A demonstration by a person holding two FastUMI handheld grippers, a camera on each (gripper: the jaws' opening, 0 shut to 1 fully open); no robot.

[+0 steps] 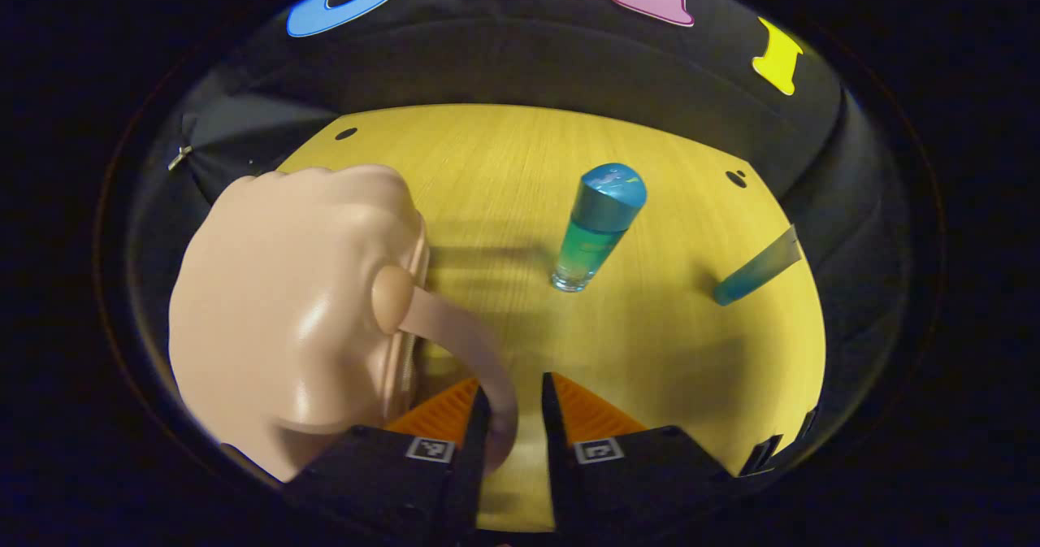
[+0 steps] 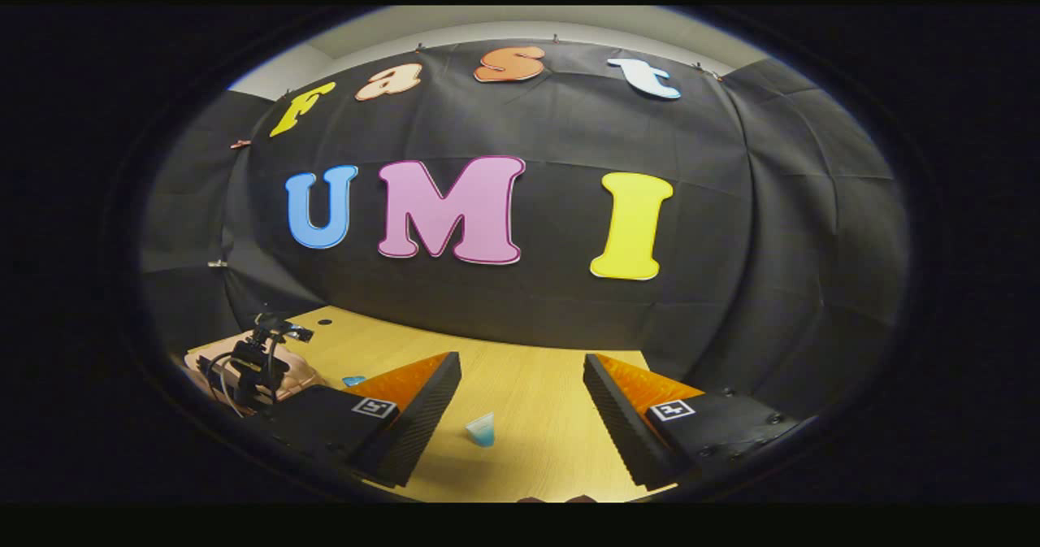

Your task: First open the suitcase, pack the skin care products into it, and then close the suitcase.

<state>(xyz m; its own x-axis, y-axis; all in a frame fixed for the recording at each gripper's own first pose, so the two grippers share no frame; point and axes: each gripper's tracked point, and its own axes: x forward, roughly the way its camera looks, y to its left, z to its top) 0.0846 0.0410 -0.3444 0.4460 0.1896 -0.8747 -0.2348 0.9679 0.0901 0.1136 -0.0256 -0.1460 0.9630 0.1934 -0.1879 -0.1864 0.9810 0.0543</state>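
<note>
The left gripper [image 1: 513, 413] points down at the worktop [image 1: 504, 173], fingers narrow around the suitcase [image 1: 284, 311] handle [image 1: 471, 352]. The right gripper [image 2: 522, 409] hangs level above the near edge, fingers wide.

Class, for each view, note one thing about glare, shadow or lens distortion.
Left gripper view: bright glare on the glossy suitcase; the bottle casts a soft shadow leftwards on the table. Right gripper view: fisheye bends the booth wall; the table looks evenly lit.

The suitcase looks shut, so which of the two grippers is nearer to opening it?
Left, probably. The left gripper sits right beside the closed suitcase, its fingers astride the handle strap. The right gripper hangs open over bare table, away from it.
</note>
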